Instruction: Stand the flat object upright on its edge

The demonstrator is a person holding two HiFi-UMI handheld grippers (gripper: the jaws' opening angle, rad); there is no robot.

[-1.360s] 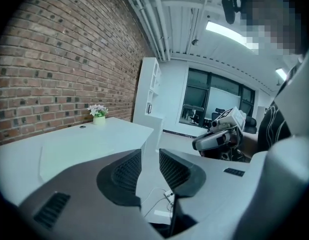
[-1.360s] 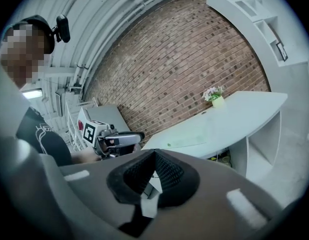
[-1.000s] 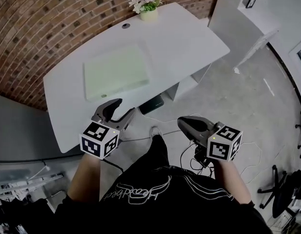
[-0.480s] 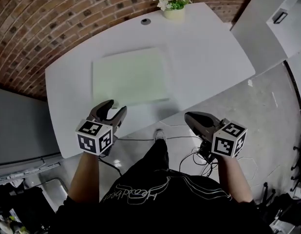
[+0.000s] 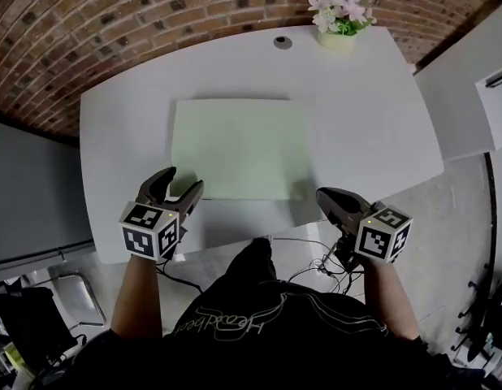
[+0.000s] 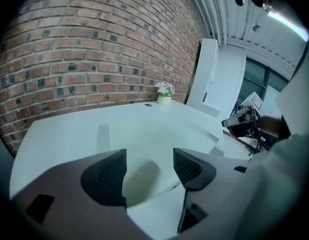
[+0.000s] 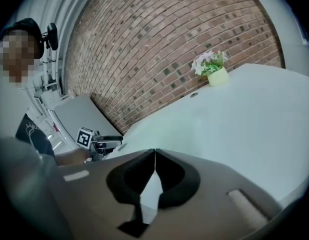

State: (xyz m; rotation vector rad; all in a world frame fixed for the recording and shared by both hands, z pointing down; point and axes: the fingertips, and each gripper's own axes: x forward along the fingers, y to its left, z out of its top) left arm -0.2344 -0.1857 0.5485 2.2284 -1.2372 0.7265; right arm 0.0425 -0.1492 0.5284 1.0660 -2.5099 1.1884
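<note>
A thin, pale green rectangular sheet [image 5: 239,149] lies flat mid-way across a smooth white counter [image 5: 365,112]. At the counter's near edge, the left gripper [image 5: 182,179] has its ribbed jaws opening, nothing between them; the right gripper [image 5: 322,193] has its jaws clenched together, empty.

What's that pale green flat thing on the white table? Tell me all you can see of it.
The sheet is a pale green rectangle, plain and unmarked, thin, with a matte look; its material is hard to tell. It lies flat on the white table, roughly centred, its long sides running along the table's near edge. Nothing rests on it. The left claw, jaws opening and empty, is by its near left corner; contact can't be judged.
</note>
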